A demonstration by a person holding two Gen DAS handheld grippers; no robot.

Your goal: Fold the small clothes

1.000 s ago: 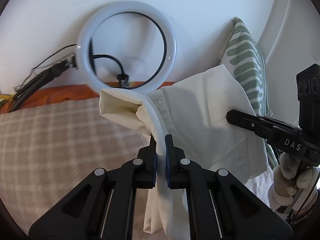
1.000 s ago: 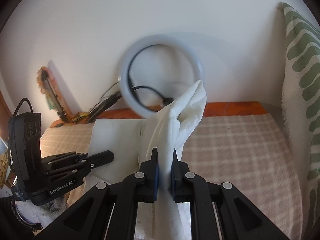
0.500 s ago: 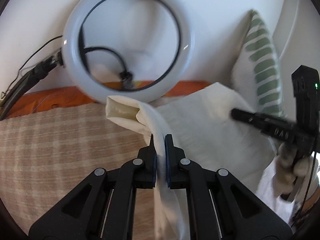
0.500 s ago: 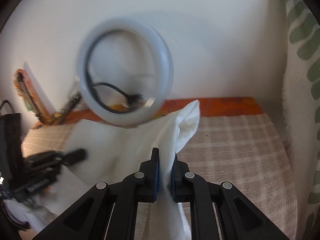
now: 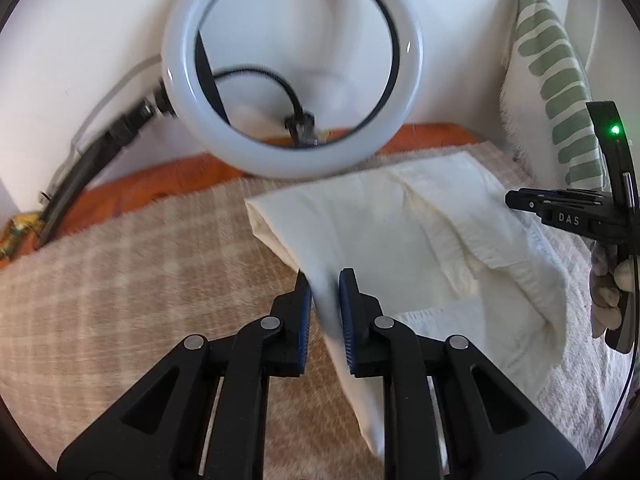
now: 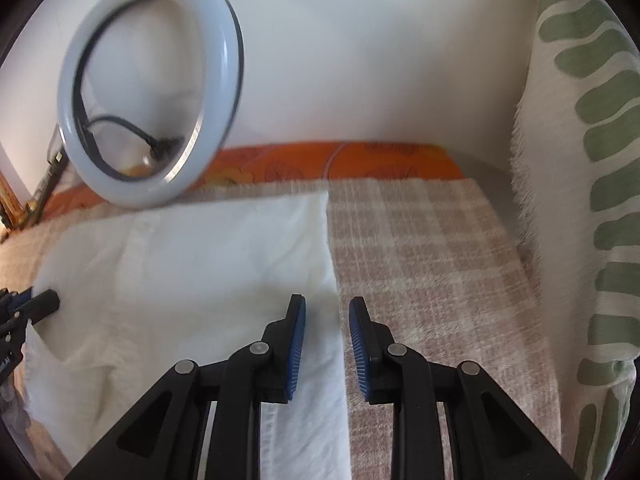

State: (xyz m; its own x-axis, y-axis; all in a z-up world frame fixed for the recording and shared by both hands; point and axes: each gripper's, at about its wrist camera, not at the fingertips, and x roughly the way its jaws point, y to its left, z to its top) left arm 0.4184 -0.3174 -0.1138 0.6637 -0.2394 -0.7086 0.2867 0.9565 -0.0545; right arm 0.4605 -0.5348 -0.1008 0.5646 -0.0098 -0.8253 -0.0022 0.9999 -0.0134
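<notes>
Releasing: the white shirt [image 5: 404, 240] has been laid down on the checked blanket [image 5: 132, 288] of the bed, and both grippers are letting go of it.
Left gripper [image 5: 325, 300]: its fingers have just been opening and stand a little apart; a fold of the shirt's near edge hangs between them and touches the left pad, but nothing pinches it.
Right gripper [image 6: 327, 328]: its fingers have also just been opening and stand apart, with the shirt's right-hand edge lying flat between them, not pressed by either pad.
Step in hand: I judge one fold finished and set down, the cloth being freed.
Next move: probably drawing both grippers back clear of the cloth without dragging it, then taking a fresh hold for the next fold.
Edges: the shirt's right edge runs straight ahead from the right fingers; a loose flap droops beside the left fingers.
Open room: bare blanket lies right of the right fingers up to the leaf-patterned pillow [image 6: 592, 184]; ahead of both, the ring light [image 5: 292, 68] stands close above the shirt's far edge.
</notes>
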